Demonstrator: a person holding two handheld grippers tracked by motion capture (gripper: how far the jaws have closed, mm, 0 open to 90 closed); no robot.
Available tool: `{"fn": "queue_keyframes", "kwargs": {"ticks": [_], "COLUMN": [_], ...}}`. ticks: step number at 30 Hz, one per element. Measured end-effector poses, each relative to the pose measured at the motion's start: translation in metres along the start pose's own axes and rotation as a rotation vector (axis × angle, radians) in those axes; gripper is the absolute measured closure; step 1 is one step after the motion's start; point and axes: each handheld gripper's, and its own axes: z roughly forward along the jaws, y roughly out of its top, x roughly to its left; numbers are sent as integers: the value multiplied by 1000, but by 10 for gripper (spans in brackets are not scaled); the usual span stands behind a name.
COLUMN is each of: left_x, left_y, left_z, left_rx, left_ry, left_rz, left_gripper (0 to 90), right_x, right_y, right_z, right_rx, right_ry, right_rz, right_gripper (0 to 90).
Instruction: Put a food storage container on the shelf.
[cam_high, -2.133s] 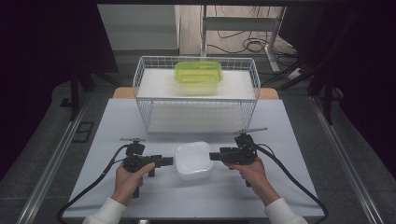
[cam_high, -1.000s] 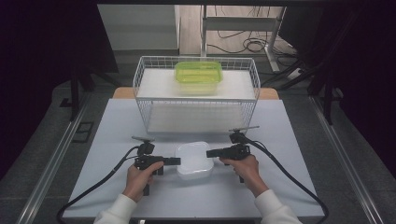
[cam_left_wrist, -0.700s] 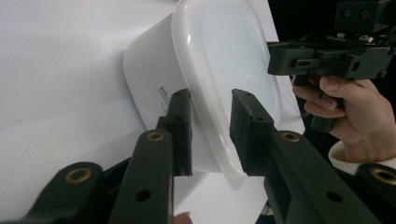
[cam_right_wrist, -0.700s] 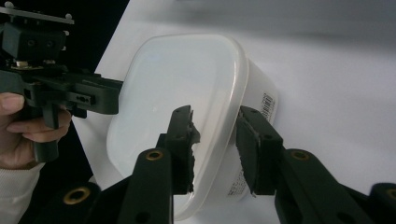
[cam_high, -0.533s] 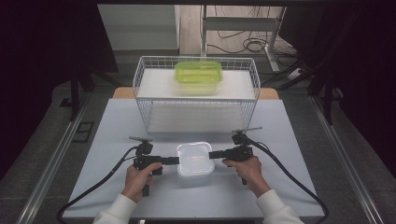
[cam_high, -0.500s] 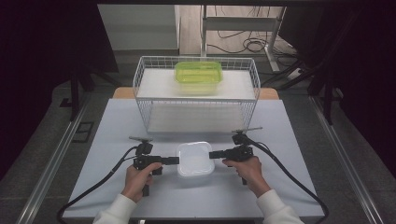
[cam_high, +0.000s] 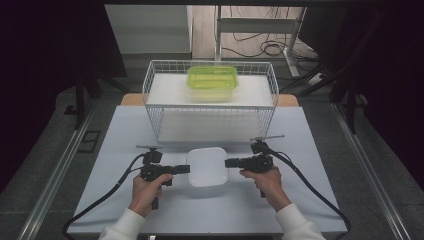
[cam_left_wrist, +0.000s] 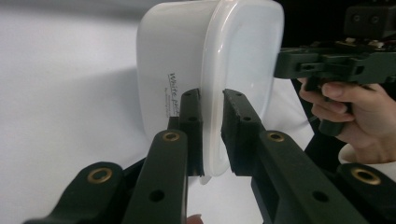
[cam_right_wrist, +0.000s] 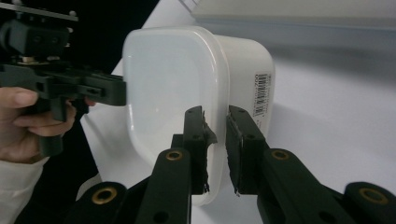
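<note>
I hold a white lidded tub (cam_high: 207, 166) between both tools. My left gripper (cam_left_wrist: 212, 105) pinches the lid rim on one side; my right gripper (cam_right_wrist: 215, 122) pinches the rim on the opposite side, jaws pressed onto the plastic. The tub sits between my grippers on the white table (cam_high: 125, 130). Ahead of the grippers stands a wire basket (cam_high: 150, 90) holding a green box (cam_high: 212, 81). Bare tabletop lies outboard of each gripper, toward the table's side edges.
</note>
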Motion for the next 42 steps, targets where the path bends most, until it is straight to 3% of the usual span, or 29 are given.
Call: {"fn": "queue_keyframes", "kwargs": {"ticks": [9,17,20,34,42], "left_x": [-9,-15,-16,-27,-36], "left_y": [3,5,6,12,27], "left_z": [-9,-21,-22,-32,-39], "left_rx": [-30,-55,-61,-78,-101], "left_ry": [-14,11,24,10,1], "left_rz": [32,64,73,101,129], "left_gripper": [780,769,767,769,769], "right_x": [9,26,30,34,44], "right_y": [5,11,12,16,28], "right_z": [-9,-16,-15,-21,-31], "right_rx": [-33,-54,-57,-79,-113], "right_ry": [27,63,55,63,65], "right_rz": [-39,-89,-105,-122,-149], "right_gripper": [790,799,799,800,800]}}
